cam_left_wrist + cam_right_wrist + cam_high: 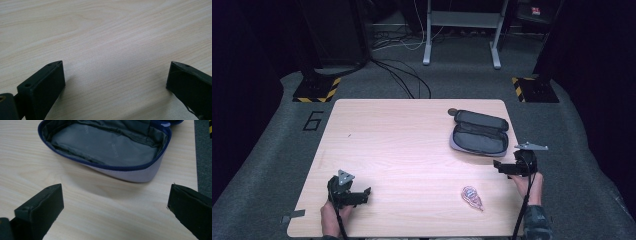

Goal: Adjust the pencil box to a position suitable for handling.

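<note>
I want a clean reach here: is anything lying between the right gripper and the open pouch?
Nothing visible does. The right gripper has open jaws facing the open pouch across bare table. The coiled cable lies nearer the person, off that line.

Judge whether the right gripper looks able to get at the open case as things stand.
Probably yes: the right gripper has its jaws wide apart, the open case lies just ahead, with bare table between them.
</note>
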`<state>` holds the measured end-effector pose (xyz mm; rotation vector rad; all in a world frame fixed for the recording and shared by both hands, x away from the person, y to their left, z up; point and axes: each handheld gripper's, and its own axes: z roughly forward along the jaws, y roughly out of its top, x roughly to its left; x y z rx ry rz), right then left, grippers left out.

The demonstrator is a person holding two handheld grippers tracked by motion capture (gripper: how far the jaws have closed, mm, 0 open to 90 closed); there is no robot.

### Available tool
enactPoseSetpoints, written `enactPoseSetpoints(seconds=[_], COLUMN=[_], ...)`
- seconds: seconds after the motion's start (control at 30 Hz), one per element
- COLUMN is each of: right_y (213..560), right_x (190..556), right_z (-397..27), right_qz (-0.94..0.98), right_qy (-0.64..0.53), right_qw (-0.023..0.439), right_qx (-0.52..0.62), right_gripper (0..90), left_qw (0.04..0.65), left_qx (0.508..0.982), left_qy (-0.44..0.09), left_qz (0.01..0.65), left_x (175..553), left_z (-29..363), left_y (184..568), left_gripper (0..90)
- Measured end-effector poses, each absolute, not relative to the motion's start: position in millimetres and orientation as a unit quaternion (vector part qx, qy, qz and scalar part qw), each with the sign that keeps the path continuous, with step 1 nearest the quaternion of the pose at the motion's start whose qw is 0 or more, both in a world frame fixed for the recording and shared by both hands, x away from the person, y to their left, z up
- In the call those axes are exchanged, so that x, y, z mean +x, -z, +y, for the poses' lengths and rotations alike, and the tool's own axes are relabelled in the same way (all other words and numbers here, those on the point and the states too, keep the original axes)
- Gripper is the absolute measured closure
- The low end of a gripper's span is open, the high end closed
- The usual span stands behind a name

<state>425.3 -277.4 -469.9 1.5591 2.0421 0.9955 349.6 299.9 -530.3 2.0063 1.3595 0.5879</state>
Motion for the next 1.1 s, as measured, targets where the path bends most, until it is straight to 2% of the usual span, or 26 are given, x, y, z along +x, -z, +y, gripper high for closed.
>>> enactPoseSetpoints(seconds=[0.53,0.57,0.63,0.67,0.73,0.77,0.8,0.9,0.93,0.97,1.0,1.1], right_y=[476.1,475.9,476.0,476.7,478.0,481.3,481.3,488.7,488.7,492.6,494.3,495.8], right_x=[474.1,478.6,481.4,485.3,488.1,493.4,493.4,498.5,498.5,500.4,500.7,501.2], right_z=[-286.6,-287.1,-287.8,-289.4,-289.9,-291.3,-291.3,-292.9,-292.9,-293.2,-291.9,-290.9], right_qz=[0.710,0.703,0.702,0.696,0.693,0.690,0.690,0.683,0.683,0.685,0.679,0.681], right_qy=[-0.348,-0.349,-0.346,-0.346,-0.337,-0.334,-0.334,-0.325,-0.325,-0.320,-0.320,-0.316], right_qw=[0.182,0.188,0.193,0.197,0.202,0.192,0.192,0.189,0.189,0.189,0.182,0.185], right_qx=[0.585,0.591,0.592,0.598,0.604,0.613,0.613,0.626,0.626,0.627,0.635,0.634], right_gripper=[0.0,4.2,7.0,16.4,19.9,27.5,27.5,41.7,41.7,49.4,53.0,59.3], left_qw=[0.318,0.318,0.318,0.317,0.316,0.316,0.316,0.317,0.317,0.317,0.317,0.317], left_qx=[0.763,0.763,0.763,0.763,0.764,0.764,0.764,0.764,0.764,0.764,0.764,0.763], left_qy=[-0.224,-0.224,-0.223,-0.223,-0.222,-0.222,-0.222,-0.222,-0.222,-0.222,-0.222,-0.223], left_qz=[0.517,0.517,0.517,0.517,0.517,0.517,0.517,0.517,0.517,0.517,0.517,0.517], left_x=[349.7,349.6,349.6,349.6,349.5,349.5,349.5,349.6,349.6,349.5,349.5,349.5], left_z=[299.9,299.9,299.9,300.0,300.0,300.0,300.0,299.9,299.9,299.9,299.9,299.8], left_y=[530.2,530.3,530.2,529.9,529.8,529.8,529.8,529.9,529.9,529.9,529.9,530.0], left_gripper=[1.7,1.7,1.7,1.7,1.7,1.7,1.7,1.7,1.7,1.7,1.7,1.7])
